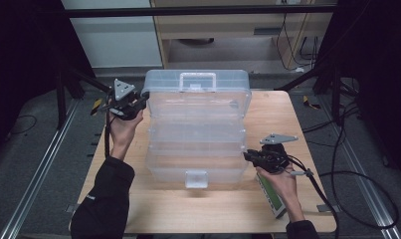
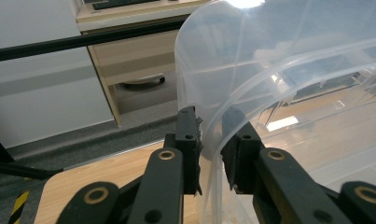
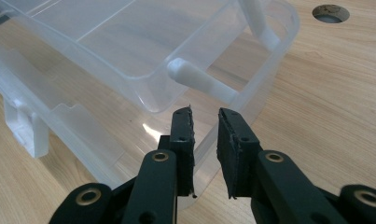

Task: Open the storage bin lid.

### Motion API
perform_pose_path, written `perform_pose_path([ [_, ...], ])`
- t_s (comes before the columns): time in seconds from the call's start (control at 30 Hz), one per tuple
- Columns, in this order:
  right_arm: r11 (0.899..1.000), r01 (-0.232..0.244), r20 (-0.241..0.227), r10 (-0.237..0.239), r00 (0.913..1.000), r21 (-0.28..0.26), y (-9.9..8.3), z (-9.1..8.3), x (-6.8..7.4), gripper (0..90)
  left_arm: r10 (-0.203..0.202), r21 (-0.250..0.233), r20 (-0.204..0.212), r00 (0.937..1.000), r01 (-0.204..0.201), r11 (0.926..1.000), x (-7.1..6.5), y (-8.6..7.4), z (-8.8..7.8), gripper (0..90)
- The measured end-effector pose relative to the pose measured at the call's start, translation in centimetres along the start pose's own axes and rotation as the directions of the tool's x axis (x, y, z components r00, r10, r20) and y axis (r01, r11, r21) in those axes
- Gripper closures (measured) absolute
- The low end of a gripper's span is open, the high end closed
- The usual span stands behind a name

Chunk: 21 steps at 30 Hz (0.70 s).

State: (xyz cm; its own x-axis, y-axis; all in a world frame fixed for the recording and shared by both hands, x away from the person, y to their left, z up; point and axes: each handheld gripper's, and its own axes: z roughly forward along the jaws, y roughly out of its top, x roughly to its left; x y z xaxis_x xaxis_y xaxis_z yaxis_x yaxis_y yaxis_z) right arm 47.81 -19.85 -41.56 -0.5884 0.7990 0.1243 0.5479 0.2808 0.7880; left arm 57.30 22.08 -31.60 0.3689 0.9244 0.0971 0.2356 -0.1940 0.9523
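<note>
High view: clear plastic tiered box [image 1: 197, 127], wood table [image 1: 208, 211]

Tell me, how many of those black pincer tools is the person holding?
2. The left gripper is at the far left corner of the clear plastic box, its jaws either side of the lid's edge. The right gripper is at the box's near right corner.

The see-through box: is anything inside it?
The plastic box looks empty: through its clear trays you see bare plastic and the wooden table beneath. The glare on the lid may hide small things.
</note>
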Motion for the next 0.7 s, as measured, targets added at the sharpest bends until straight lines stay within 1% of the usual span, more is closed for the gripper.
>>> perform_pose_path([
  [0.33, 1.000, -0.002, -0.001, 0.002, 1.0000, 0.002, 0.0, 0.0, -0.1, 76.1, 0.002, 0.010, -0.021, 0.9998, -0.002, 1.0000, 0.1, 0.6, 1.2, 77.3],
  [0.53, 1.000, -0.002, -0.001, 0.002, 1.0000, 0.003, 0.0, 0.1, -0.1, 75.4, -0.025, 0.009, -0.020, 0.9995, 0.025, 0.9997, 0.4, 0.8, 2.0, 77.9],
  [0.7, 1.000, -0.007, -0.003, 0.007, 1.0000, 0.006, 0.1, 0.1, -0.1, 75.0, -0.028, 0.016, -0.028, 0.9992, 0.029, 0.9994, 0.5, 1.1, 2.6, 78.1],
])
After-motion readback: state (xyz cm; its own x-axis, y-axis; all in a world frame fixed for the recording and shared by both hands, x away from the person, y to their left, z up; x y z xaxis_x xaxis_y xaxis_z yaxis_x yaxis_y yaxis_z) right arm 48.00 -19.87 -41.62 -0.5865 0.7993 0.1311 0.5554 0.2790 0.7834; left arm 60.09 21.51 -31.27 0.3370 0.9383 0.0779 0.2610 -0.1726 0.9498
